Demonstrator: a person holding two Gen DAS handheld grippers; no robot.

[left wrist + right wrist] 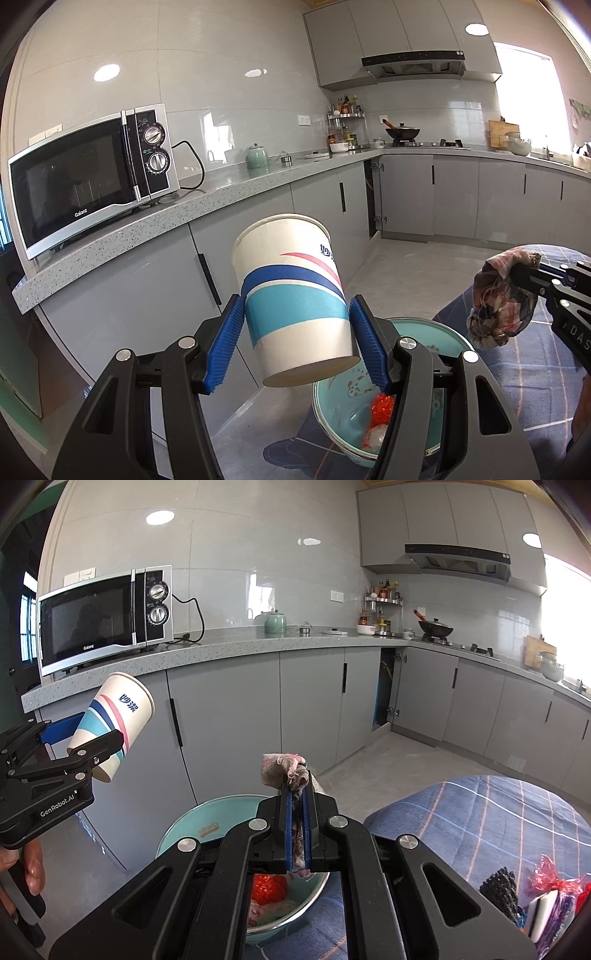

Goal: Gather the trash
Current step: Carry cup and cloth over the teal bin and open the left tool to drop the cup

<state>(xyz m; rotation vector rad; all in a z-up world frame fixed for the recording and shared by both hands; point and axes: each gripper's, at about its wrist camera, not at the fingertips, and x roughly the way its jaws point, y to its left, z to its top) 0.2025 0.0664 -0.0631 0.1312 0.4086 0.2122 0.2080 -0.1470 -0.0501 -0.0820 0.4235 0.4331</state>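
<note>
Both hands loaded, both over the drop point.

Left gripper (297, 334): blue pads clamped on the lower half of a paper cup (295, 291), jaws held about half apart by the cup's width. Cup tilted, mouth up and away, base hanging above the teal bin (448, 334). From the right wrist view the cup (112, 723) sits to the left of the bin (192, 823), in the air, not yet inside.

Right gripper (298, 812): jaws nearly together, pinching a crumpled rag (284, 768) that bulges out past the tips. It hangs above the bin's far rim.

Bin contents: red netting (267, 888) and some pale wrapper scraps at the bottom, so some trash already looks collected.

Left to do, as I judge it: drop the cup and the rag. On the blue checked cloth (480, 823) at lower right lie a black mesh lump (498, 893) and a red-and-white wrapper (554, 901), both well apart from the bin; these look like remaining pickups.

Estimate: task roughly midway. Cup is light and open-mouthed; it should fall in cleanly if released over the bin's middle.
</note>
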